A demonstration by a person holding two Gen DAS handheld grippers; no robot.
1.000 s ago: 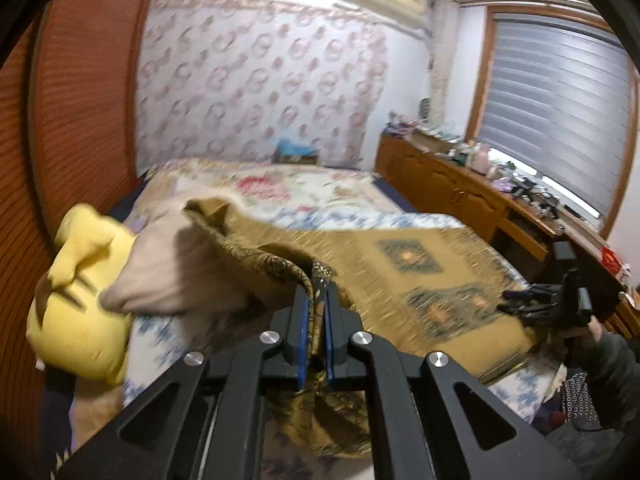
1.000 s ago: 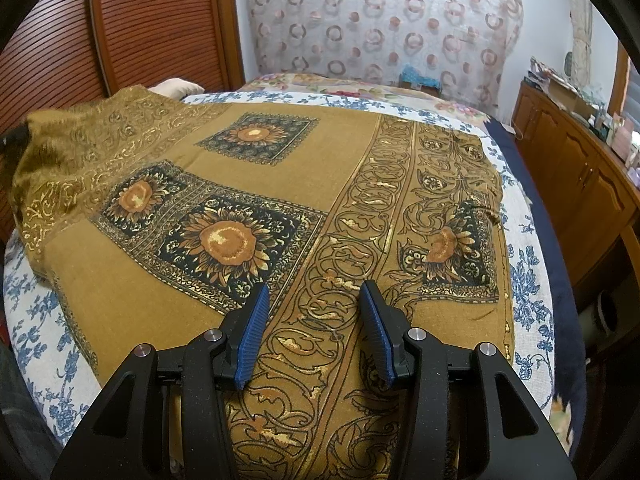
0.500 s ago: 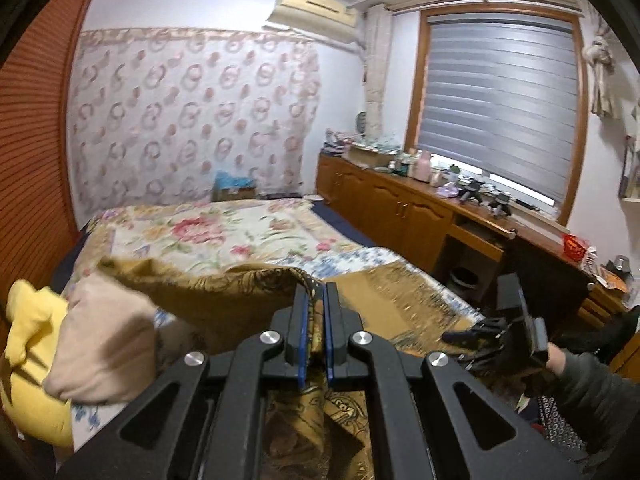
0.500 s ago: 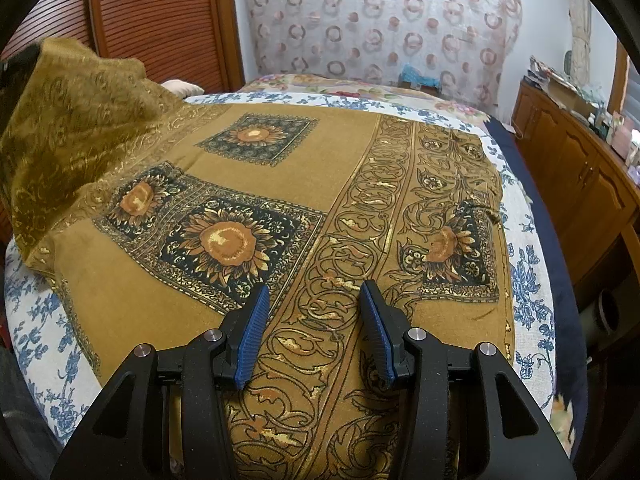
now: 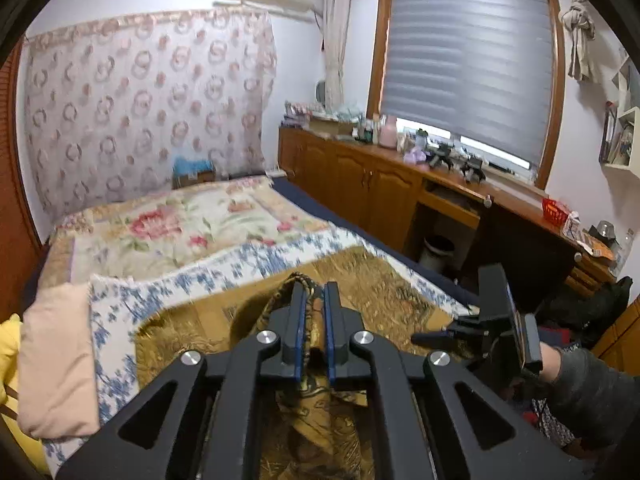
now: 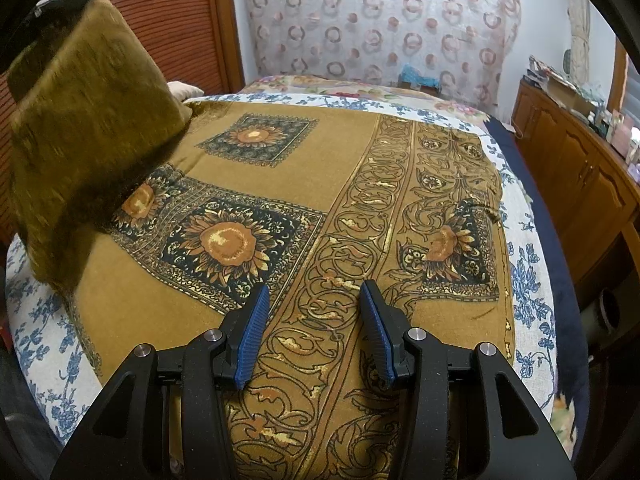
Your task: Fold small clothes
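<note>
A mustard-gold cloth (image 6: pixel 344 160) with sunflower squares and scrollwork borders lies spread on the bed. My left gripper (image 5: pixel 311 292) is shut on its left edge and holds that part lifted; the raised flap (image 6: pixel 84 132) hangs blurred at the left of the right wrist view. The rest of the cloth (image 5: pixel 384 292) lies below the left gripper. My right gripper (image 6: pixel 312 300) is open and empty, low over the near edge of the cloth; it also shows in the left wrist view (image 5: pixel 424 338) at the right.
The bed has a blue-floral sheet (image 6: pixel 528 280) and a rose quilt (image 5: pixel 180 224). A beige pillow (image 5: pixel 56 360) and a yellow cushion (image 5: pixel 10 360) lie at the left. Wooden cabinets (image 5: pixel 384 192) run along the right wall. A slatted wooden panel (image 6: pixel 176 20) stands behind the bed.
My left gripper has lifted the cloth's left edge higher and carried it over toward the right. The flap now stands taller in the right wrist view. My right gripper has stayed still and open.
</note>
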